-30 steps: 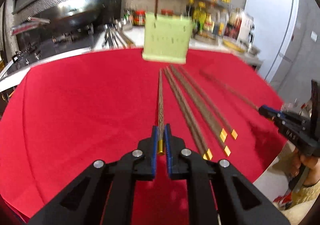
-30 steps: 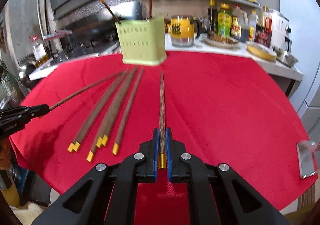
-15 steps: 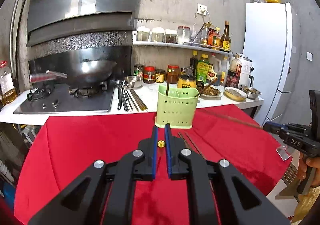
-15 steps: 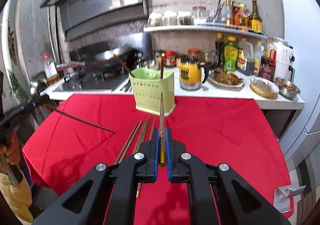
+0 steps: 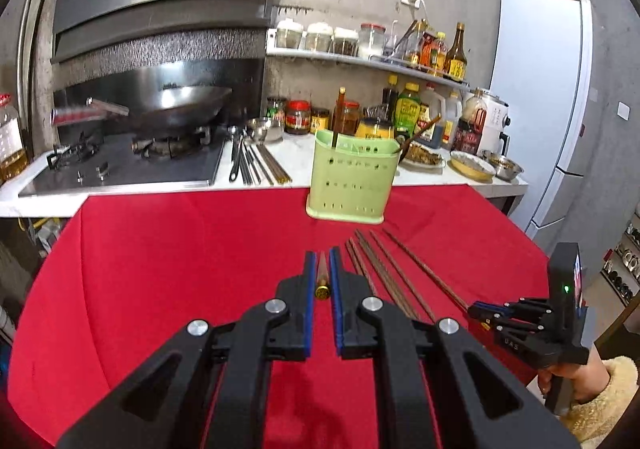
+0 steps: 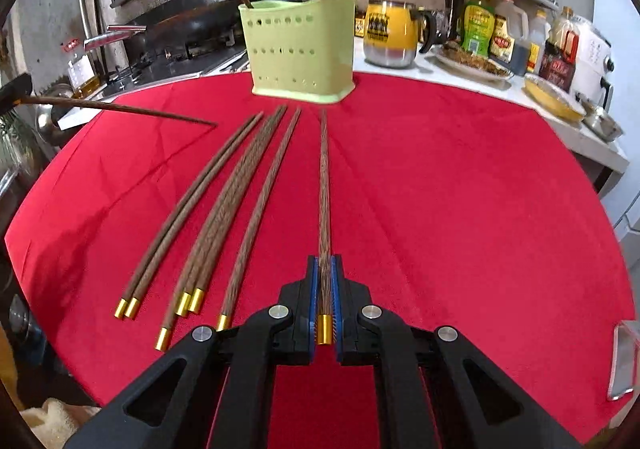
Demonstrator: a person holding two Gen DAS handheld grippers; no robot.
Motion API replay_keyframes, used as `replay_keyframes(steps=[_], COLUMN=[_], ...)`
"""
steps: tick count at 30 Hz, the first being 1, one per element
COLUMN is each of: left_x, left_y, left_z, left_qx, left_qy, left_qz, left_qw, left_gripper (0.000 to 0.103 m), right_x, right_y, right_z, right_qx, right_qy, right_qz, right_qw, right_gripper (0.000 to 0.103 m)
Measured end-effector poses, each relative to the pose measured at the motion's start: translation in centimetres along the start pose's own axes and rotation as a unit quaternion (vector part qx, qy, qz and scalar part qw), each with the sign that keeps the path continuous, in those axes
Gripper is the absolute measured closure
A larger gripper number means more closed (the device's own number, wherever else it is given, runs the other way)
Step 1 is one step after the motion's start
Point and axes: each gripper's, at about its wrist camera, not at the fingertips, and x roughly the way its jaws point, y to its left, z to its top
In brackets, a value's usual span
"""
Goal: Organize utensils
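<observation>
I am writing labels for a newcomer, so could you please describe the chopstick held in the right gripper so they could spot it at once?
Start at the green utensil holder at the far edge of the red tablecloth. In front of it lie brown gold-capped chopsticks. The one you want is the rightmost, set apart from them, its gold cap pinched in the right gripper.

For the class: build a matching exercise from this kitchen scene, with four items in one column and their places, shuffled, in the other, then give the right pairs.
Items:
1 green utensil holder
2 wok
3 loose chopsticks
4 yellow jug

Places:
A on the stove
B lying on the red cloth
C on the white counter
D standing at the cloth's far edge

Pairs: 1-D, 2-A, 3-B, 4-C
</observation>
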Motion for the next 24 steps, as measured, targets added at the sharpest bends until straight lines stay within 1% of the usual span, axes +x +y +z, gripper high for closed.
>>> replay_keyframes(steps=[2,5,7,11,14,16,21,22,24], left_x=[0.1,0.1,0.1,0.3,0.5,0.5,0.4,0.4,0.3], left_y=[0.0,0.0,0.0,-0.1,-0.3,-0.3,-0.3,-0.3,-0.3], left_z=[-0.5,-0.8,-0.9,-1.0,-0.9,-0.9,-1.0,-1.0,-1.0], left_qx=[-0.001,-0.003,-0.003,0.000,0.001,0.002,0.002,0.003,0.003], left_qy=[0.004,0.007,0.008,0.011,0.013,0.013,0.011,0.011,0.011], left_qz=[0.002,0.003,0.004,0.006,0.005,0.005,0.007,0.007,0.007], left_qw=[1.0000,1.0000,1.0000,0.9999,0.9999,0.9999,0.9999,0.9999,0.9999], left_gripper=[0.096,0.096,0.096,0.096,0.096,0.096,0.096,0.096,0.096], right_x=[0.1,0.0,-0.3,-0.3,-0.3,-0.5,-1.1,-1.1,-1.2], right_y=[-0.1,0.0,0.2,0.2,0.0,0.1,0.2,0.3,0.4], right_z=[-0.3,-0.7,-1.1,-1.4,-1.4,-1.5,-2.2,-2.2,-2.2], right_qx=[-0.002,-0.007,-0.013,-0.008,0.000,0.001,0.006,0.005,0.006], right_qy=[0.001,-0.002,-0.004,-0.015,-0.019,-0.019,-0.021,-0.022,-0.022], right_qz=[0.000,-0.003,-0.007,-0.012,-0.011,-0.012,-0.012,-0.013,-0.016], right_qw=[1.000,1.000,1.000,1.000,1.000,1.000,1.000,1.000,1.000], right_gripper=[0.094,0.090,0.080,0.080,0.081,0.086,0.087,0.096,0.096])
